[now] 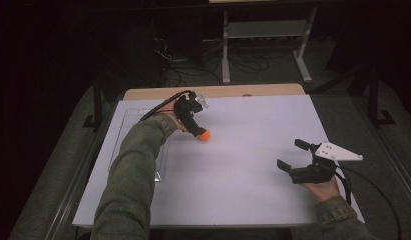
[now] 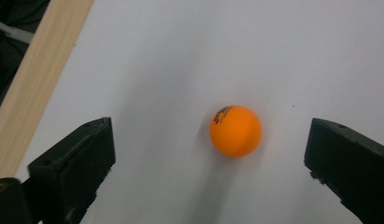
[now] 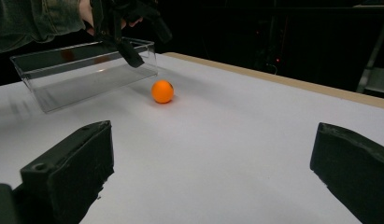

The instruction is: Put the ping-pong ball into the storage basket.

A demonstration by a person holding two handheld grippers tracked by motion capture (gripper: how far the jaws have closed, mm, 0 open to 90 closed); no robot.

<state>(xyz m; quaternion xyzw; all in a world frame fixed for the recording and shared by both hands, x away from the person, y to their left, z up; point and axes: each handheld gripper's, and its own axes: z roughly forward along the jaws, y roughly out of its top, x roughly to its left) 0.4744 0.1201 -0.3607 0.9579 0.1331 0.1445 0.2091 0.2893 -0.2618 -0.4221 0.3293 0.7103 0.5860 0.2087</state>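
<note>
A white sheet [image 1: 243, 165] covers the table, matte and bare apart from an orange ball [image 1: 204, 134] toward the far left and a clear tray [image 3: 87, 70] at the left edge. Along the far side a strip of pale wood [image 1: 218, 92] shows beyond the sheet; in the left gripper view the same wood runs up the left edge. The room around is dark: black floor, a tangle of cables [image 1: 193, 65] behind the table, and the grey legs of a stand [image 1: 265, 40] at the back. The left gripper [image 2: 208, 161] points down over the ball with its jaws spread wide; the ball sits on the sheet between them, nearer the right jaw, touching neither. In the high view that gripper is at the far left of the sheet, held by a hand in a green sleeve [image 1: 138, 165], with the ball just at its tip. The right gripper [image 1: 294, 155] is low over the near right part of the sheet, well apart from the ball, jaws wide and holding nothing. From its own view the ball lies ahead, just in front of the tray.
</note>
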